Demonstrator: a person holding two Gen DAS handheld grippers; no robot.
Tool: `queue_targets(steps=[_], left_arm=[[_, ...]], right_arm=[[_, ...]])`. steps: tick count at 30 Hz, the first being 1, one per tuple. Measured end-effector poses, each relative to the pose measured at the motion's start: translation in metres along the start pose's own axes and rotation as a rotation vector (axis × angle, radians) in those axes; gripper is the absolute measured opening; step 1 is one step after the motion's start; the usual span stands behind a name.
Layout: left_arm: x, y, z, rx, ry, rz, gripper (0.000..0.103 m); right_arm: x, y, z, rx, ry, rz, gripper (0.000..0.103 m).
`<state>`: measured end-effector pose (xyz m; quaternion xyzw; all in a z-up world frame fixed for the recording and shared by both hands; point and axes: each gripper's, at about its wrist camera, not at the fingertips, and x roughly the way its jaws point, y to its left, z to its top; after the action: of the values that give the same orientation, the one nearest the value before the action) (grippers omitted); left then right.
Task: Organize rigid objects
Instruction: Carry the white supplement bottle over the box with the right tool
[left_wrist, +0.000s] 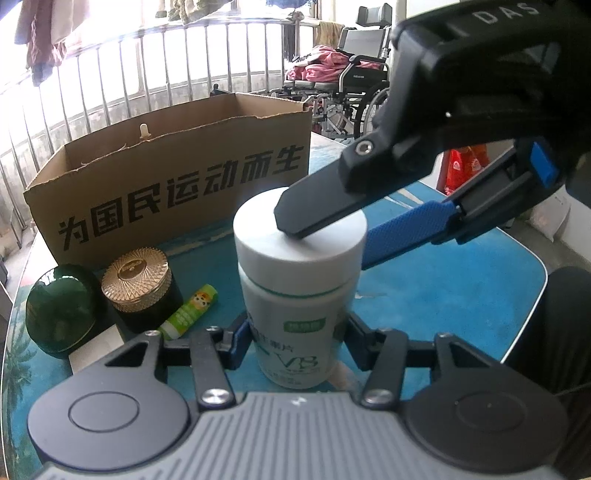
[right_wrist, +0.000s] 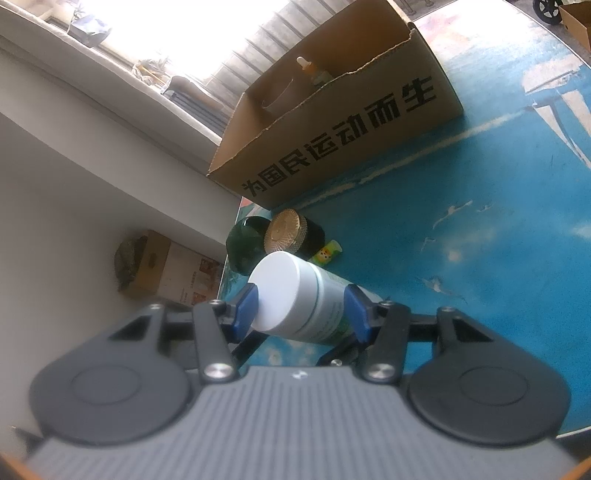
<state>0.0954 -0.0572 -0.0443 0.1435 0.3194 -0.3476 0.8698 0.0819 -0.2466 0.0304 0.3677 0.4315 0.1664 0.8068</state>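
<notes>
Both tongs (left_wrist: 295, 343) grip white bottle (left_wrist: 295, 280).

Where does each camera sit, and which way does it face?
Left wrist: on the left gripper, looking down over the white bottle toward the box; its own fingers grip the bottle's body, and the right gripper reaches across the cap.
Right wrist: on the right gripper, rolled, looking across the blue table to the box; its own fingers clamp the bottle at the cap end.
Shared: bottle, box, gold-lidded jar.
</notes>
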Motion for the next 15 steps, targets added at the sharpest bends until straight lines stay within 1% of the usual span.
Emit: queue_targets(steps=[8, 15], left_arm=[[-0.013, 0.0, 0.01, 0.011, -0.019, 0.01, 0.054], [-0.037, 0.012, 0.037, 0.037, -0.06, 0.042, 0.054]], right_arm=[[-0.005, 0.01, 0.005, -0.024, -0.016, 0.019, 0.051], [-0.015, 0.038, 0.02, -0.094, -0.051, 0.048, 0.051]])
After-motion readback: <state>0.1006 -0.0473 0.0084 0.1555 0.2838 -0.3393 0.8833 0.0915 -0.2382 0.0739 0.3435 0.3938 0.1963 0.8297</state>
